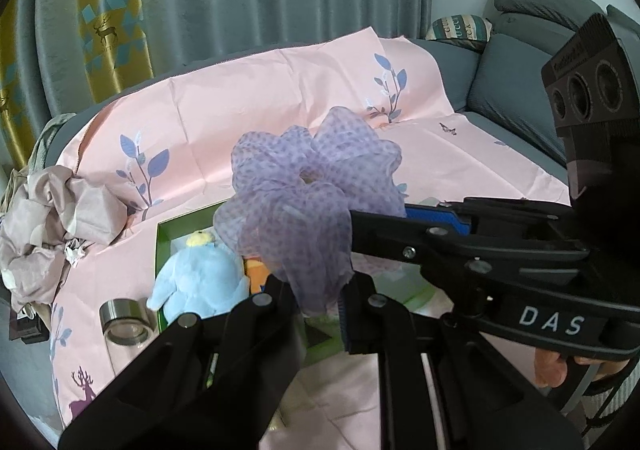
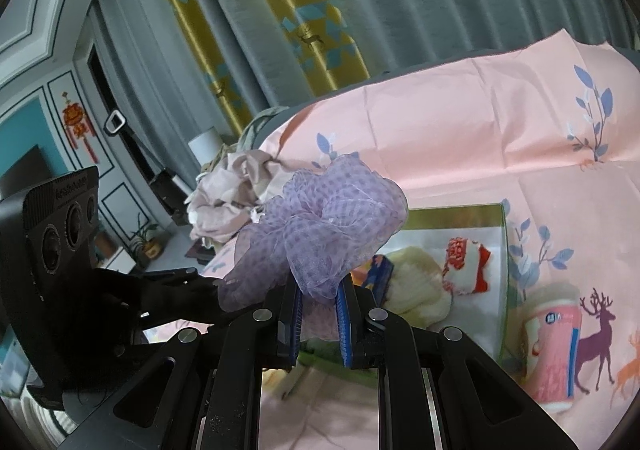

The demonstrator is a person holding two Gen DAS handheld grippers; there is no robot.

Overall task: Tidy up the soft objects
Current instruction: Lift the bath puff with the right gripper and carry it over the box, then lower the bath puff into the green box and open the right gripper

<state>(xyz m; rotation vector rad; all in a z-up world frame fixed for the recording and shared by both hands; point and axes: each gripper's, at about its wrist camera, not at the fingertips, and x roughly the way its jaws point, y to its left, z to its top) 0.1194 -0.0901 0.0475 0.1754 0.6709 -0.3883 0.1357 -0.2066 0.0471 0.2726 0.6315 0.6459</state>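
A frilly purple dotted mesh fabric (image 1: 308,186) hangs in the air between both grippers, above a green-rimmed box (image 1: 160,246). My left gripper (image 1: 316,286) is shut on its lower edge. My right gripper (image 1: 360,226) comes in from the right and is shut on the fabric's right side. In the right wrist view the same mesh fabric (image 2: 332,214) bunches up between the blue pads of my right gripper (image 2: 318,290), and my left gripper (image 2: 216,282) holds it from the left. A blue plush toy (image 1: 200,274) lies in the box.
The box (image 2: 502,242) also holds a cream knitted item (image 2: 416,286), a red-and-white soft item (image 2: 464,266) and a small blue-orange pack (image 2: 378,270). A pink sheet (image 1: 280,90) covers the sofa. Crumpled beige cloth (image 1: 48,218), a glass jar (image 1: 124,322) and a pink can (image 2: 556,354) lie nearby.
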